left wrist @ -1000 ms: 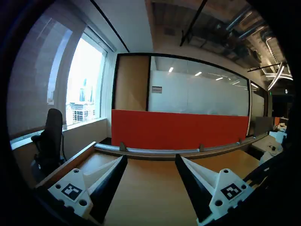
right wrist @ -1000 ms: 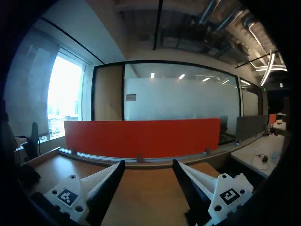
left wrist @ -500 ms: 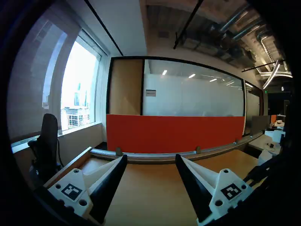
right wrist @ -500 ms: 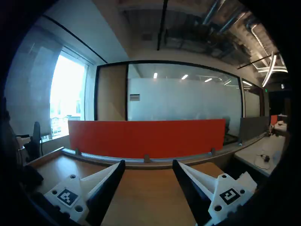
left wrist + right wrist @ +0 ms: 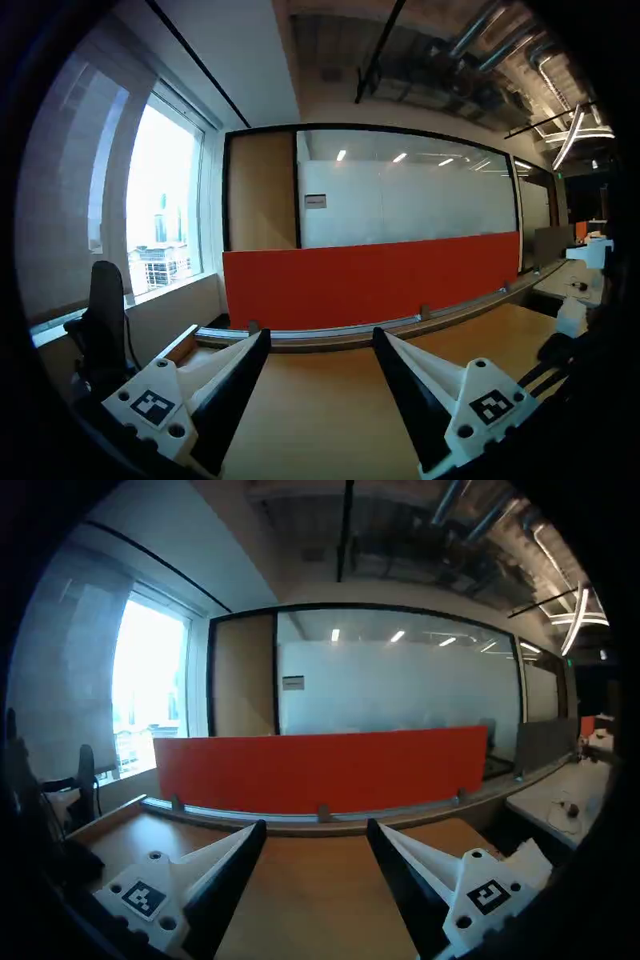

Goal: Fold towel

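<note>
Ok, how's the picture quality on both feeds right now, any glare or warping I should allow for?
Left gripper view: the window is blown out to white, while the desk is evenly lit and sharp. Right gripper view: the same window is overexposed, the red partition bows with fisheye distortion, and the ceiling light flares slightly.

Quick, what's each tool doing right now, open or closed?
Left tool: open, holding nothing.
Right tool: open, holding nothing.
</note>
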